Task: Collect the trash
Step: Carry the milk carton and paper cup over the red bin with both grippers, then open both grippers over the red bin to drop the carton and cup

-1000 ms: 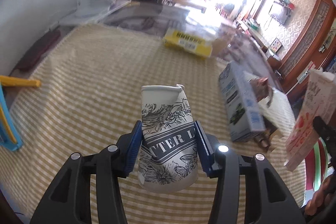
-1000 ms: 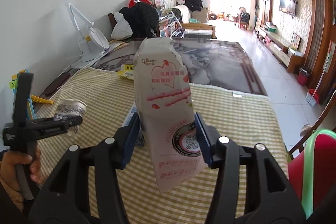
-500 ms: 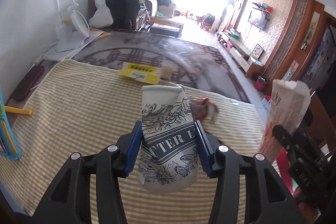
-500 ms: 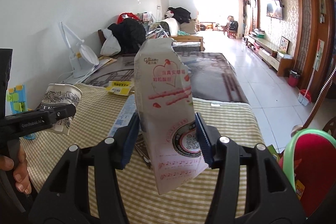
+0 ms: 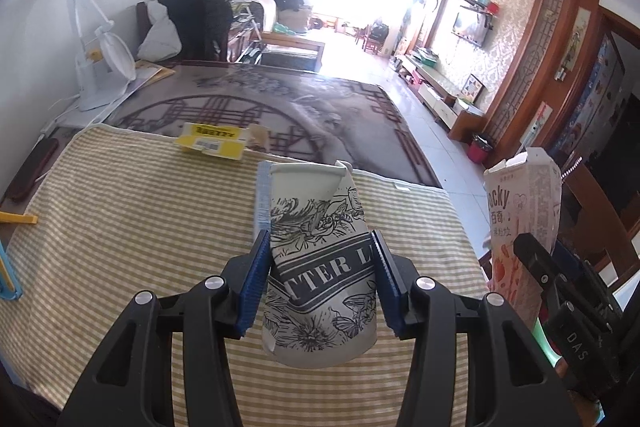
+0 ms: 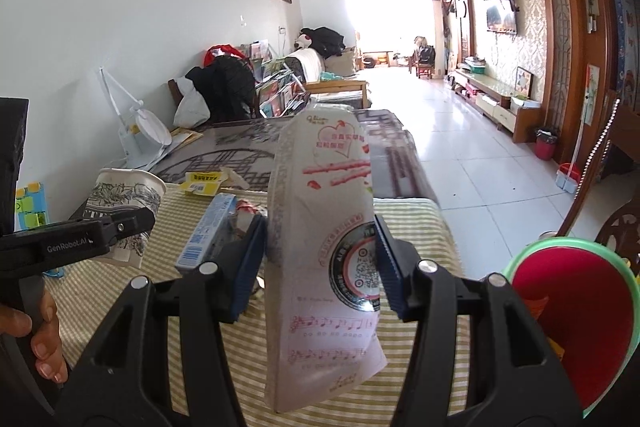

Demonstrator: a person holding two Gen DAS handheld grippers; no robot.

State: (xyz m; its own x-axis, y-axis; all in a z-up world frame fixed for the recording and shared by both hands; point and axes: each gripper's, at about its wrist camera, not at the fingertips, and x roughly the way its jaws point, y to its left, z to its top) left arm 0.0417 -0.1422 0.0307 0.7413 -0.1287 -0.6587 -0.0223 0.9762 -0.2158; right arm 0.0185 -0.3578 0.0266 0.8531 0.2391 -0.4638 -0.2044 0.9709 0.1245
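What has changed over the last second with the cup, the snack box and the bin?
Both grippers rose and swung right: the red bin now fills the right wrist view's lower right corner. Nothing was grasped or released. The left gripper stays shut on the paper cup, the right gripper on the snack box. The yellow box and blue carton remain on the table.

Blue carton point(image 6: 208, 231) and yellow box point(image 5: 212, 145) obstruct the tablecloth point(image 5: 120, 211).

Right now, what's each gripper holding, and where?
Left gripper clamps the paper cup across its lower sides; right gripper clamps the Pocky box mid-body.
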